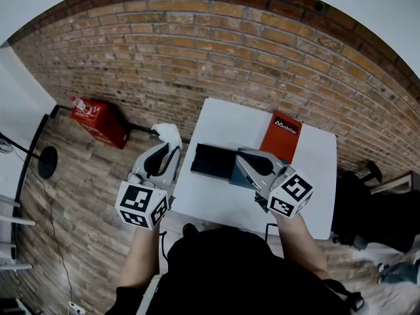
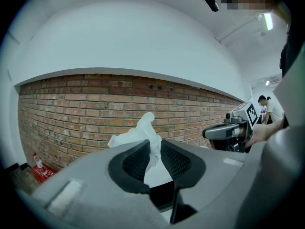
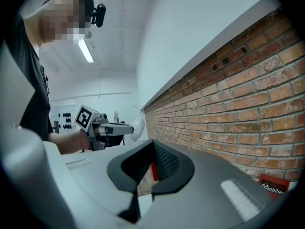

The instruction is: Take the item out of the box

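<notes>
A dark open box (image 1: 211, 161) lies on the white table (image 1: 315, 176), with a red lid (image 1: 283, 135) beside it at the back. My left gripper (image 1: 169, 151) is held off the table's left edge, shut on a crumpled white wrapping (image 1: 166, 134). In the left gripper view the wrapping (image 2: 143, 133) sticks up between the pads (image 2: 177, 161) of that left gripper (image 2: 153, 146). My right gripper (image 1: 244, 156) hovers over the box's right end. In its own view the right gripper (image 3: 153, 146) is shut with nothing in it. The left gripper (image 3: 107, 128) shows there too.
A brick wall (image 1: 262, 51) runs behind the table. On the wooden floor at the left stand a red case (image 1: 98, 120) and a black stand base (image 1: 47, 161). A dark chair (image 1: 367, 209) is at the table's right.
</notes>
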{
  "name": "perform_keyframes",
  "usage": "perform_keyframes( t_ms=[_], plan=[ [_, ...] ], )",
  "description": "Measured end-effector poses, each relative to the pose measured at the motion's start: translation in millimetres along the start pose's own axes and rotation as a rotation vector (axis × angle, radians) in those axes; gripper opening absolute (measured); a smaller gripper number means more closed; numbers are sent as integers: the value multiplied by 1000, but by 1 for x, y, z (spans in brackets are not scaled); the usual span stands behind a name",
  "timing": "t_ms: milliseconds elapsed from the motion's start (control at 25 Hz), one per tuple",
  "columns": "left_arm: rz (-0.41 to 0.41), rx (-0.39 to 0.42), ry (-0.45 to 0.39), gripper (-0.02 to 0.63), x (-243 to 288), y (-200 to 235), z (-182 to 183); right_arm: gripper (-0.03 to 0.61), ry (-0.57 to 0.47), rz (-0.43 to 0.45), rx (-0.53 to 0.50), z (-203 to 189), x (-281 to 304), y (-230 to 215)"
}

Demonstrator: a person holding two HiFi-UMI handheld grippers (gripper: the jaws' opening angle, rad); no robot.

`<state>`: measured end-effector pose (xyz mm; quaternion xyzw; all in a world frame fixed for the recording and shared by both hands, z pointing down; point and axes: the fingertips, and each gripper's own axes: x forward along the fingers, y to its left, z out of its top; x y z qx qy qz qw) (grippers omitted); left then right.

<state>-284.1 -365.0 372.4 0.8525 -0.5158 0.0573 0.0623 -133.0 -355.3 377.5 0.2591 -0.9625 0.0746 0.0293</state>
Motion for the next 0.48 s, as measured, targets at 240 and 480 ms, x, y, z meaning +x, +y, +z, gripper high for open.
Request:
perform_keyframes(
  t_ms=[240,480],
  plan=[
    [1,-8,28,77,3,0,-13,-2,4,15,22,-6,0,2],
    [12,-23,46,77,6,2,-21,-2,8,25,42,-12,1,-1]
  ],
)
